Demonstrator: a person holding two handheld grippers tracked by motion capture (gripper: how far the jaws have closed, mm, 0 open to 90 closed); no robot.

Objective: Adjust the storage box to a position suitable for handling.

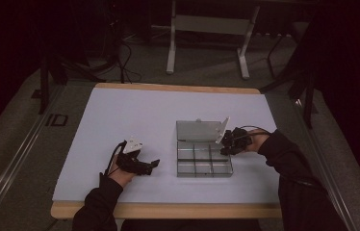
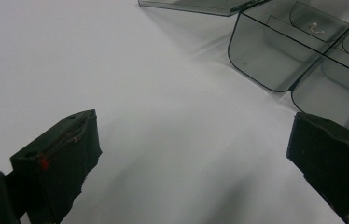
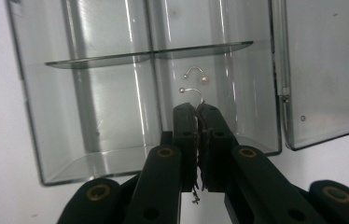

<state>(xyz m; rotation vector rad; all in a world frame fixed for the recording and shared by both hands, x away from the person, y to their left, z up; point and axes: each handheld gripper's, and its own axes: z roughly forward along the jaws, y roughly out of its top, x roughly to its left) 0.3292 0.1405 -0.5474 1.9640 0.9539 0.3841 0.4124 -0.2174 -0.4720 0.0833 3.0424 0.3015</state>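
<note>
earring: its lower end is hiding between the jaws at 6 o'clock
box: the picture edge is cutting it off at 2 o'clock

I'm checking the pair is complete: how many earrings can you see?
2. One earring is pinched in the shut right gripper over the clear box; the other lies in the compartment just beyond it. Others could be hidden.

The compartment box lies right of centre on the desk, its lid open behind it; the left tool sits left of it; the right tool at its right edge holds an earring over a compartment, a second earring lying just beyond.
</note>
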